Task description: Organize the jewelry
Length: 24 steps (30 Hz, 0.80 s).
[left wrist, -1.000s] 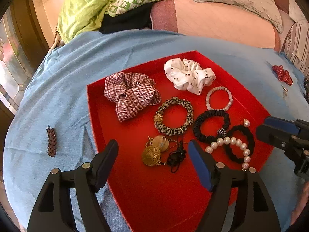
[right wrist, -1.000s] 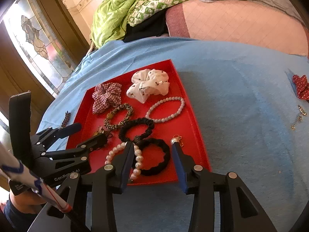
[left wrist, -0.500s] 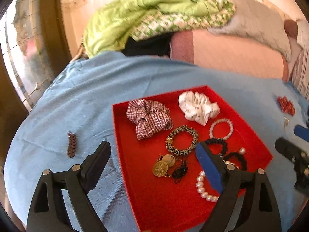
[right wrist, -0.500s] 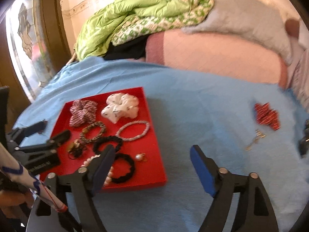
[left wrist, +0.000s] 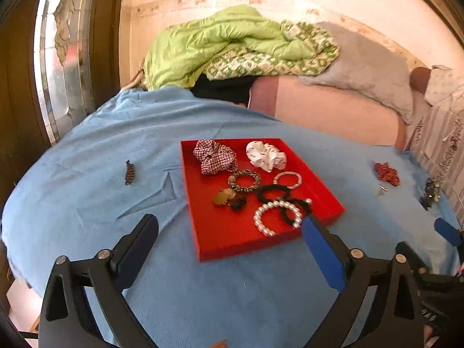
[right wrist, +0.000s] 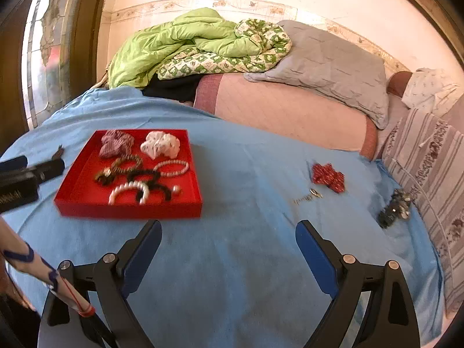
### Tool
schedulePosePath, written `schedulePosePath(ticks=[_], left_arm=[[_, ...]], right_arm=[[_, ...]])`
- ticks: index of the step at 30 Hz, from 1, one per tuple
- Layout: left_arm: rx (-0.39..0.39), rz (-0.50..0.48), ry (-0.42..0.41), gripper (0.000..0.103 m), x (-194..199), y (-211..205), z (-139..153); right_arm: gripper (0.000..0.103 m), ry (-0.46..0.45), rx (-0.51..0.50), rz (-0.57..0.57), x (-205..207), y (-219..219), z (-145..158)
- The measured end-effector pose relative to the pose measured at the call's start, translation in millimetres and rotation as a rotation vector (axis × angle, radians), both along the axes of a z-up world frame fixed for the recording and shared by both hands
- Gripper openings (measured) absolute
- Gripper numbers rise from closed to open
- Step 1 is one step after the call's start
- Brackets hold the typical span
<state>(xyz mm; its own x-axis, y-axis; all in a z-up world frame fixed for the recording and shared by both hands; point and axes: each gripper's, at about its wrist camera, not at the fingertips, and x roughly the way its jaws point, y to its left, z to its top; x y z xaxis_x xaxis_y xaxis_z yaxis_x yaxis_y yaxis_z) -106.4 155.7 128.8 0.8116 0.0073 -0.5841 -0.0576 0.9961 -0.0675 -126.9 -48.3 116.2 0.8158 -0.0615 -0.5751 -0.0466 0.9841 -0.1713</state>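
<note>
Grippers had both pulled back from the red tray [left wrist: 203,217] compared with a second earlier, when their fingers hung directly over its contents. Left gripper [left wrist: 229,249] was released, jaws wide apart, holding nothing; the tray now lay ahead of it, its near edge between the fingertips. Right gripper [right wrist: 229,249] was likewise released and empty, over bare blue cloth [right wrist: 246,261], with the tray ahead and to its left, where earlier the pearl bracelet [left wrist: 274,216] sat between its fingers. Tray contents looked unchanged: plaid scrunchie [left wrist: 214,156], white scrunchie [left wrist: 265,155], black hair ties [left wrist: 287,203] and gold earrings [left wrist: 223,198] among them. Off the tray, ahead and right of the right gripper, lay a red bow [right wrist: 329,177], a small metal piece [right wrist: 308,197] and a dark ornament [right wrist: 394,208].
</note>
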Motion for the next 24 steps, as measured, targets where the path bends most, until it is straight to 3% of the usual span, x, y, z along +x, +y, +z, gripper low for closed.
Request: schedulePosePath(ticks=[5, 10, 13, 18, 24], left_arm=[[0.114, 0.031, 0.006, 0.103, -41.9, -18.8, -0.7], [0.144, 0.005, 0.032, 0.103, -66.1, -29.3, -2.1], [0.189, 0.047, 0.010, 0.103, -78.5, -32.3, -4.9], [0.149, 0.079, 0.032, 0.103, -75.5, -27.0, -18.5], [0.170, 0.132, 0.046, 0.103, -66.8, -20.4, -32.9]], right_arm=[[0.096, -0.024, -0.026, 0.025, -31.8, 3.5, -0.8], [0.097, -0.056, -0.040, 0.053, -49.6, 7.7, -0.2], [0.097, -0.066, -0.054, 0.062, -52.2, 10.3, -0.5], [0.098, -0.058, -0.041, 0.055, -51.4, 8.0, -1.7], [0.098, -0.015, -0.058, 0.051, -43.4, 12.0, -10.9]])
